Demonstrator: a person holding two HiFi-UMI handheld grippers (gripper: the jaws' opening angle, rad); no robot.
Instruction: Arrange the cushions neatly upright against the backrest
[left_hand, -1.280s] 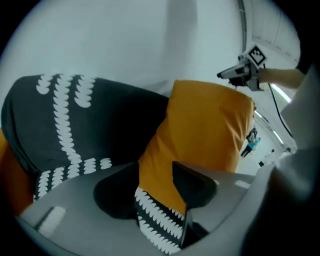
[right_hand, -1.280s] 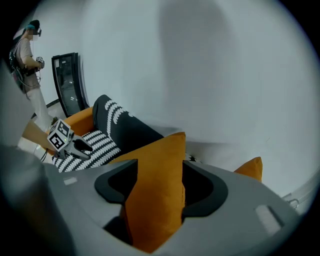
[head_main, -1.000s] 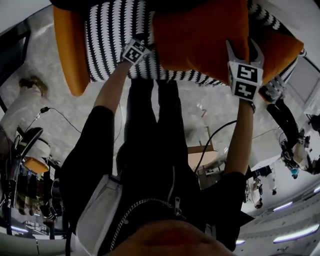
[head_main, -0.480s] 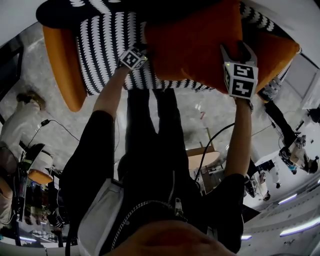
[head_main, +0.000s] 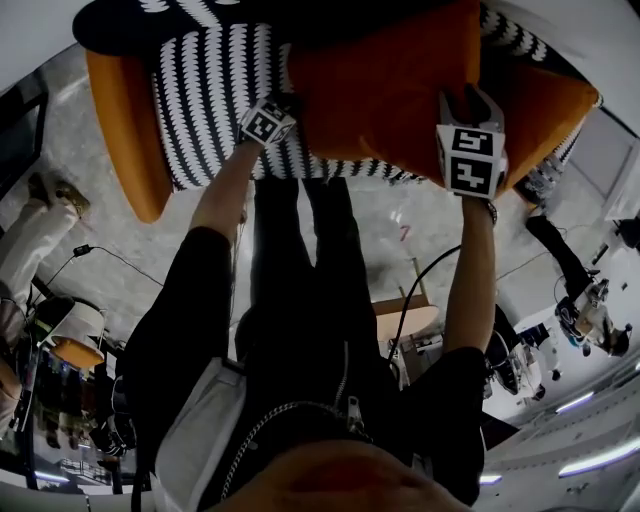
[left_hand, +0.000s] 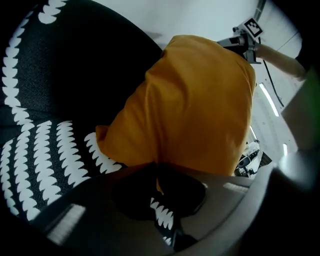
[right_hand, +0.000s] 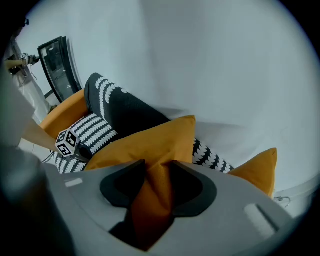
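Both my left gripper (left_hand: 156, 169) and right gripper (right_hand: 158, 172), jaws just closing, pinch the orange cushion (head_main: 380, 90) on the patterned sofa (head_main: 215, 100) by a white wall (right_hand: 210, 60).

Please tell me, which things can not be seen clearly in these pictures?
- Head view: the sofa is cut off by the upper edge.
- Head view: the orange cushion hides the part of the sofa under it.
- Left gripper view: this cushion fills the middle and hides the sofa behind it.
- Head view: the clutter at lower left is too dark and small to name.
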